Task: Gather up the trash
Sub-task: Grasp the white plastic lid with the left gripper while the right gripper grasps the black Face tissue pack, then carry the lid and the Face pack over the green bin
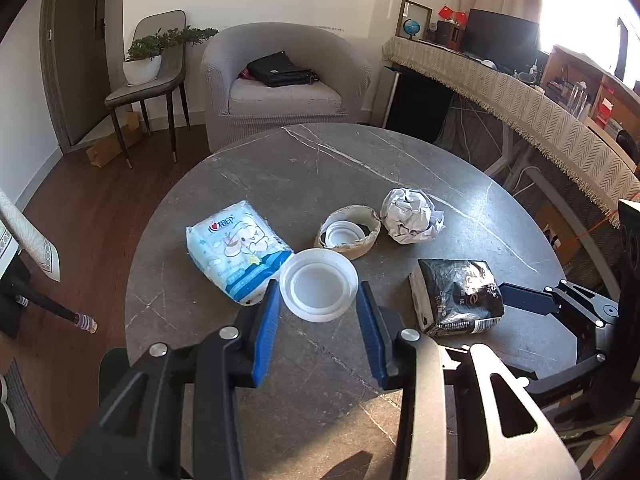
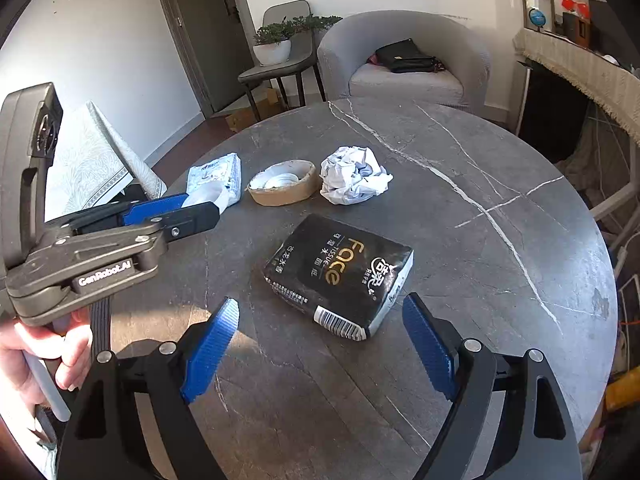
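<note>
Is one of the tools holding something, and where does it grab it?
The left tool has the white plastic lid between its blue pads, at the lid's opposite rims, though firm contact is unclear. The right tool is open and holds nothing.

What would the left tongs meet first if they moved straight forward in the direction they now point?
Probably the white plastic lid: it lies between the open fingertips of the left tongs. Behind it sits the brown paper bowl. Height above the table is unclear.
</note>
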A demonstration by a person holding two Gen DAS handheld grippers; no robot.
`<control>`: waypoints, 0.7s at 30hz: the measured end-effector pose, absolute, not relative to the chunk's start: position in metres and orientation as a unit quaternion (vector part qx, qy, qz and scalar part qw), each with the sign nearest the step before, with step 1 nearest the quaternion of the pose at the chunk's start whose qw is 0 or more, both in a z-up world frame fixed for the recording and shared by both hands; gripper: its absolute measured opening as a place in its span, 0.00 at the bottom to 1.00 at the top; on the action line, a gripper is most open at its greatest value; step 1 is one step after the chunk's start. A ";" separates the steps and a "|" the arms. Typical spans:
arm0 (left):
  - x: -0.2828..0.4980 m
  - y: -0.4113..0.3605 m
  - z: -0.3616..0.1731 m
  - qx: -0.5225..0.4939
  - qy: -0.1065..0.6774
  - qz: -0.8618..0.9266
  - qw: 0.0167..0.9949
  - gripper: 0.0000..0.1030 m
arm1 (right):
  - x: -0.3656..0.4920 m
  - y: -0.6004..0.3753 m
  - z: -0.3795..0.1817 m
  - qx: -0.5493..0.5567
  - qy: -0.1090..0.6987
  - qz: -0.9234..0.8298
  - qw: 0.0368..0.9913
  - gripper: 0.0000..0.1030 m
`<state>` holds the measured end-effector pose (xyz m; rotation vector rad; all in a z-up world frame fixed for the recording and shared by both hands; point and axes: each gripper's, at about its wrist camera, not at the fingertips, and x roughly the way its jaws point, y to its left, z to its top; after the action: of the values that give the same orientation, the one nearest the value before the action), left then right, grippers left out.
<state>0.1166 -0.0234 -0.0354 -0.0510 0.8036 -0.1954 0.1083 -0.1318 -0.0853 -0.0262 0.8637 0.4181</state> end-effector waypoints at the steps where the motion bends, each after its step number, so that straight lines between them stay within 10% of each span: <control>1: 0.114 -0.020 -0.033 -0.026 0.388 -0.095 0.916 0.40 | 0.111 -0.129 -0.087 -0.012 0.418 0.195 0.887 0.82; 16: 0.083 0.065 -0.011 -0.072 0.364 -0.071 0.926 0.40 | 0.133 -0.080 -0.096 -0.067 0.421 0.171 0.889 0.83; 21: 0.077 0.090 -0.011 -0.080 0.365 -0.059 0.926 0.40 | 0.134 -0.069 -0.094 -0.085 0.419 0.176 0.887 0.69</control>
<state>0.0773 0.0897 -0.0112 -0.1636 0.7484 -0.1216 0.1338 -0.0693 -0.0941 -0.1761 0.8719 0.3653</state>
